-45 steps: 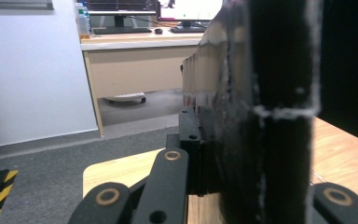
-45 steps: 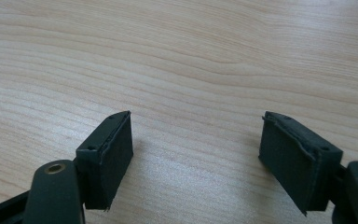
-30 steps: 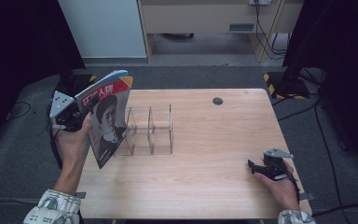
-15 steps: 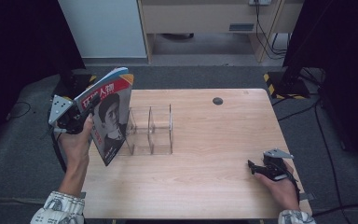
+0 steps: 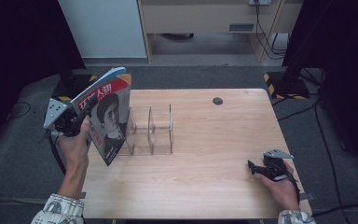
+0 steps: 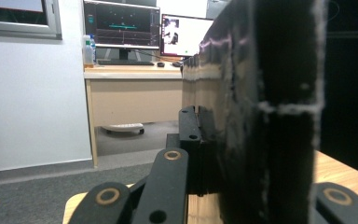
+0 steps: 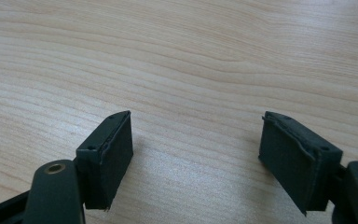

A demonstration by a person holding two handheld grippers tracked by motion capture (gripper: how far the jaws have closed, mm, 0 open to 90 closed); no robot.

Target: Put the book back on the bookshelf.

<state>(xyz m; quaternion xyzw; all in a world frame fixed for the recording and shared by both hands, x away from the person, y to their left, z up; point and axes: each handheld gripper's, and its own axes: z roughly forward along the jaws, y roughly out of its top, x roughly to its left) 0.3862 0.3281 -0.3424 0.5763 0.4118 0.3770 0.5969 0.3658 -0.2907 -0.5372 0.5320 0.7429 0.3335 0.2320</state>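
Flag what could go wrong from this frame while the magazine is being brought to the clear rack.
1. The left gripper pinches the magazine at one edge only; it hangs tilted and could sag or slip.
2. Its lower corner is beside the clear rack's end divider; it may snag or push the light rack across the table.
3. The right gripper rests open, far from the rack, so nothing steadies it.

Left gripper (image 5: 81, 116) was black, topped by a grey three-cornered plate with small holes. Right gripper (image 7: 196, 158) had black jaws with flat rectangular pads and brass-ringed pivot holes (same rings seen on left). Both sleeves (image 5: 60, 210) were pale, patterned fabric.
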